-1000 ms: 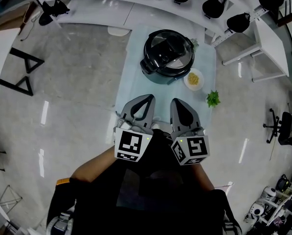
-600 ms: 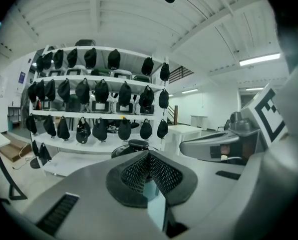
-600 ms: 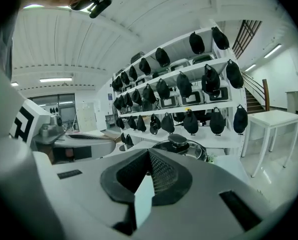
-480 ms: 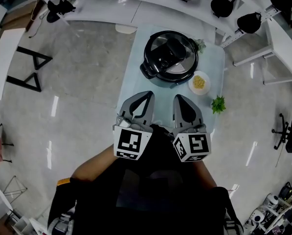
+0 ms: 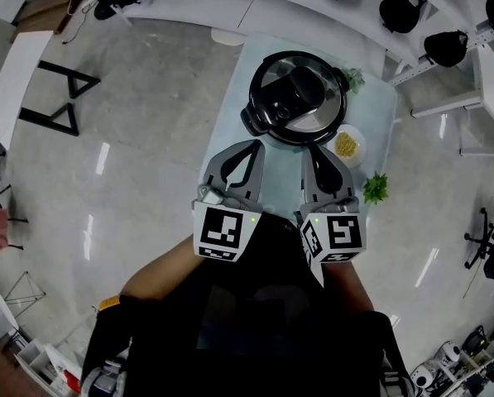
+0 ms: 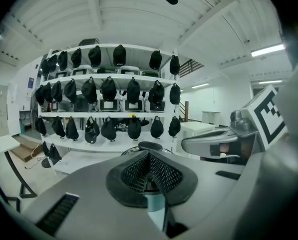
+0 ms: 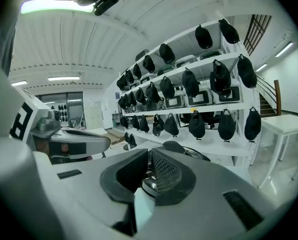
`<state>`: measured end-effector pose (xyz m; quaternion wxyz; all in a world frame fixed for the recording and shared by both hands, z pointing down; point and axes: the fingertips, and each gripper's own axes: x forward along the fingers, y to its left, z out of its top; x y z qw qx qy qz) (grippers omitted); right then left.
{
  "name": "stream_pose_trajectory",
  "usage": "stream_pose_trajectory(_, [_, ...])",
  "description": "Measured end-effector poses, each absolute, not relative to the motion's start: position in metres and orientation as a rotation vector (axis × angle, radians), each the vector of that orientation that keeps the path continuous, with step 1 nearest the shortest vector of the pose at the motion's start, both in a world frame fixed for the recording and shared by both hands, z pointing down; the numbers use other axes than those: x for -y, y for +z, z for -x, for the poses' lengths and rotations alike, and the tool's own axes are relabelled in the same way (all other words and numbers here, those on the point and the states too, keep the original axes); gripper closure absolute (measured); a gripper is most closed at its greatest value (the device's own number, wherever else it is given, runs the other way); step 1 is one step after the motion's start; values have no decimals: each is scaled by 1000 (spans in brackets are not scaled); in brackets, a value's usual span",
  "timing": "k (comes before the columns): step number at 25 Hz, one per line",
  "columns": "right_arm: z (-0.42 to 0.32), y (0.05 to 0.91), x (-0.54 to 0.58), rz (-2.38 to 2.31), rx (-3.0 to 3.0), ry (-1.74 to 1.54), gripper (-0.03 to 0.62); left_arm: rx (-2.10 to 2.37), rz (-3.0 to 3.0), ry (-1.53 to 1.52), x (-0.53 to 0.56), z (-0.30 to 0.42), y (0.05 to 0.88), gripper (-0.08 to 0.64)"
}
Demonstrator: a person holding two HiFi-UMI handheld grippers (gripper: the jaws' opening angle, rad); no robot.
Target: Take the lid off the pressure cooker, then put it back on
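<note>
fingers [image 6: 134, 175] of left gripper [image 5: 253, 145] and right gripper [image 5: 314, 154] closed on nothing; lidded pressure cooker [image 5: 296, 98] stands just ahead, untouched.

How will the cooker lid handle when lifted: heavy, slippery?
Probably rigid and fairly heavy: the lid looks like metal with a bulky black handle. Its shiny surface may be slippery, so the handle seems the safer hold. Seated flat, it shouldn't roll.

— Any shift for the left gripper [image 5: 249, 147] and the right gripper [image 5: 317, 154]?
— Farther out over the table [image 5: 375, 106] than a second ago, nearing the pressure cooker [image 5: 298, 98].
— And the gap?
— Narrower now. Tips close to its near rim, with the bowl [image 5: 348, 145] just right of the right one.
</note>
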<state>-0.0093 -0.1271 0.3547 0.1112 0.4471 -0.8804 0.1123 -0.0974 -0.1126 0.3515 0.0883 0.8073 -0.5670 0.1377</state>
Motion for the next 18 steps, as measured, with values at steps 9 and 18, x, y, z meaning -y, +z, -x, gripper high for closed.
stream_pose_trajectory(9, [7,364,178,-1245,2599,276,489,1785,-2316,450,152,106,359,552])
stream_pose_trajectory(18, [14,381,222,-1176,2588,224,387,1826,-2252,468,185,117,376,552])
